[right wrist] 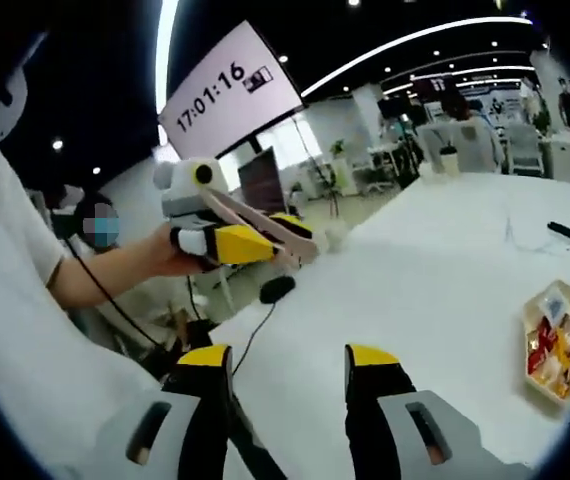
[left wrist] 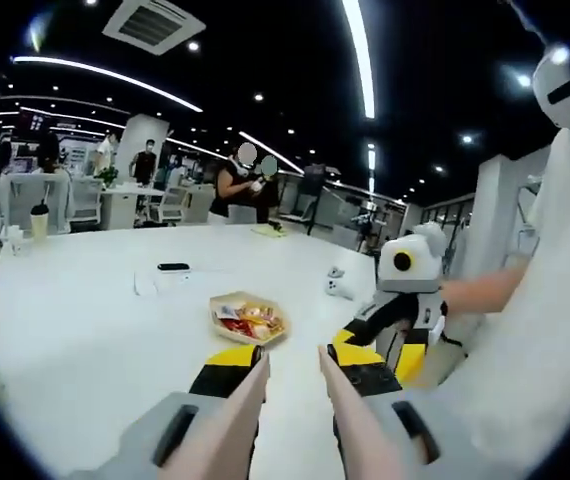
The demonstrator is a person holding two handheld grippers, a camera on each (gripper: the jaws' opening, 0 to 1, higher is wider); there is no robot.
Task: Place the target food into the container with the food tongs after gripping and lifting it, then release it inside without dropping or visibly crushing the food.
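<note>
A hexagonal yellow tray (left wrist: 248,318) of wrapped snacks lies on the white table (left wrist: 85,330), just beyond the tips of the food tongs (left wrist: 250,400). The tongs' two pale arms run forward between the jaws of my left gripper (left wrist: 295,360), with a gap between their tips and nothing in it. In the right gripper view, a hand holds the left gripper (right wrist: 265,238) up at the left, the tongs (right wrist: 283,232) sticking out. My right gripper (right wrist: 287,360) stands open and bare, with the tray (right wrist: 555,340) far off to its right. It also shows as the right gripper (left wrist: 390,335) beside the left one.
A black phone (left wrist: 173,267) and a small white object (left wrist: 335,285) lie on the table past the tray. A black mouse (right wrist: 277,288) with a cable sits near the table edge. A cup (left wrist: 39,220) stands far left. People stand in the background.
</note>
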